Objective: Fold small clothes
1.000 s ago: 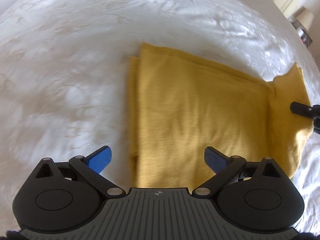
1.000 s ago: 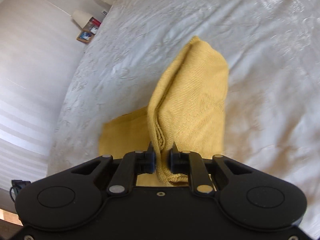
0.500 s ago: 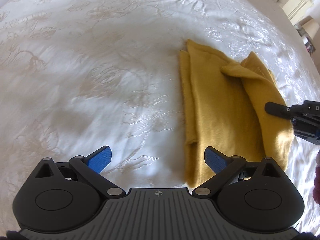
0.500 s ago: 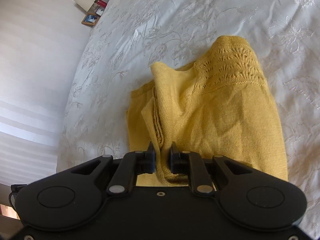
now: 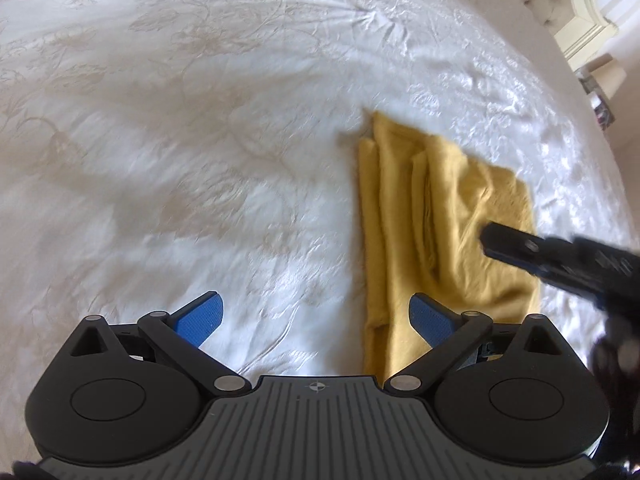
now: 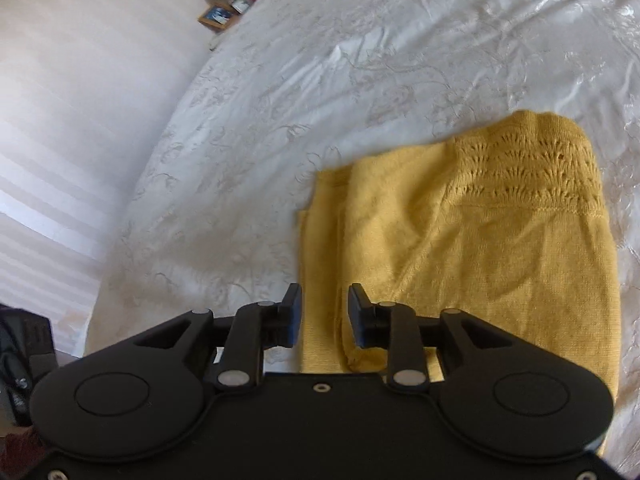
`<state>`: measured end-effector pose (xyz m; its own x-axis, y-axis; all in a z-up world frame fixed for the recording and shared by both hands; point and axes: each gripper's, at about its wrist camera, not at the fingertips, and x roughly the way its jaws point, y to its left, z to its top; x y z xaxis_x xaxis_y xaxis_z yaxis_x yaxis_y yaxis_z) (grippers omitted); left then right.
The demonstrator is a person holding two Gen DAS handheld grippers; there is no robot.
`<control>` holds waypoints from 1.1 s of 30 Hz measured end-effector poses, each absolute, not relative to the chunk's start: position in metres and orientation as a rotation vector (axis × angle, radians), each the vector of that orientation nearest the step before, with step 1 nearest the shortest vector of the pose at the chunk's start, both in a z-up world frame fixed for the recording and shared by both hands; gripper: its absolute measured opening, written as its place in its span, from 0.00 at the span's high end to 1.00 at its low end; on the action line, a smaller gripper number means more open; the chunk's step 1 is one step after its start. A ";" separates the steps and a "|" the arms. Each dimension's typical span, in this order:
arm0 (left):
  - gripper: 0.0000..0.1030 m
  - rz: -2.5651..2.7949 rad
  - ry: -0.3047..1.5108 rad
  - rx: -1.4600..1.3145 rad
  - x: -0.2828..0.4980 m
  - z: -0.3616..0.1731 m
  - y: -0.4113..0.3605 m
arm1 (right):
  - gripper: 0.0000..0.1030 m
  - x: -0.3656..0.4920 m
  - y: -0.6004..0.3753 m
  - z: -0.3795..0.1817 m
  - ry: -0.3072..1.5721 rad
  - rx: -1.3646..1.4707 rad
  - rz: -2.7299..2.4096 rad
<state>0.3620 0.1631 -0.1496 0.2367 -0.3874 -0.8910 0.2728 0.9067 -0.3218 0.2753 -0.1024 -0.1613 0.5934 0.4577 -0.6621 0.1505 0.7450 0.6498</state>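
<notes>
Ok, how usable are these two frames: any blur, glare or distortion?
Left wrist view: motion blur smears the yellow sweater, the bedspread and the right gripper entering from the right; the open left gripper stays sharp. Right wrist view: crisp, the sweater's lace band readable, sheen glare on the bedspread at upper right. Both views show fisheye bending at the edges.

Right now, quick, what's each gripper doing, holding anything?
Left gripper: jaws wide open, holding nothing.
Right gripper: jaws open, empty, over the yellow knit garment.
</notes>
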 end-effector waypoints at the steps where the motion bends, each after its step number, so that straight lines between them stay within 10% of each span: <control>1: 0.02 -0.459 1.248 -0.111 0.365 -0.148 0.161 | 0.61 0.268 -0.106 -0.155 0.918 0.720 0.192; 18: 0.01 -0.603 1.285 -0.149 0.395 -0.145 0.093 | 0.34 0.207 -0.049 -0.148 0.964 0.132 0.235; 21: 0.01 -0.645 1.301 -0.137 0.393 -0.145 0.082 | 0.47 0.216 -0.031 -0.162 0.998 0.016 0.244; 24: 0.01 -0.685 1.312 -0.119 0.388 -0.147 0.072 | 0.89 0.221 -0.027 -0.168 1.031 -0.006 0.257; 33: 0.00 -0.760 1.408 -0.302 0.394 -0.173 0.049 | 0.89 0.192 -0.081 -0.132 0.915 0.259 0.169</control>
